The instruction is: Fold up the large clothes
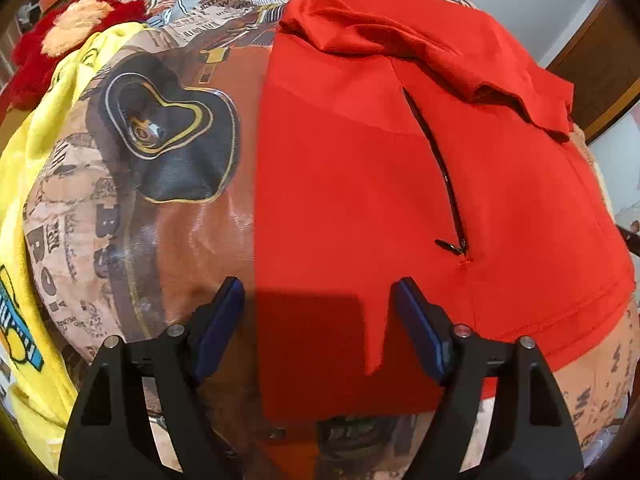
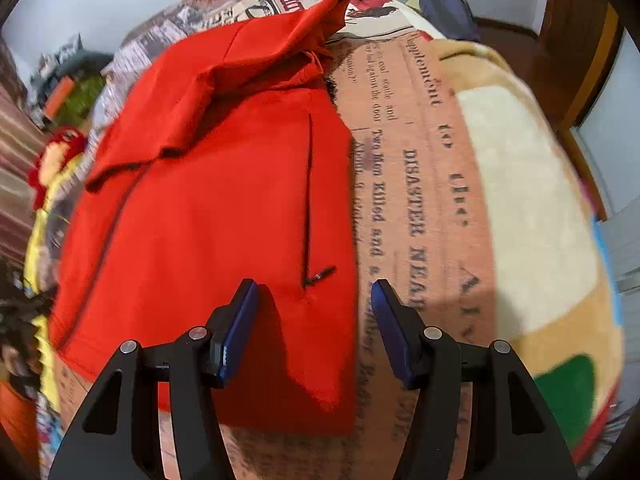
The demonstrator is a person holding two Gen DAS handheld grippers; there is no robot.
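A red zip-pocket jacket [image 1: 360, 184] lies partly folded on a bed with a newspaper-print sheet [image 1: 80, 216]. A sleeve or hood part [image 1: 420, 48] is folded over its far end. A black pocket zip [image 1: 440, 176] runs down the front. My left gripper [image 1: 318, 292] is open and empty just above the jacket's near left edge. In the right wrist view the jacket [image 2: 208, 208] lies left of centre, its zip [image 2: 309, 200] near the right edge. My right gripper [image 2: 314, 292] is open and empty over the jacket's near right edge.
A yellow garment [image 1: 28, 240] and a red plush toy [image 1: 72, 28] lie at the bed's left. A beige blanket [image 2: 532, 220] with coloured patches covers the right side. A dark bag [image 2: 448, 4] sits at the far end. A wooden door frame [image 2: 580, 40] stands to the right.
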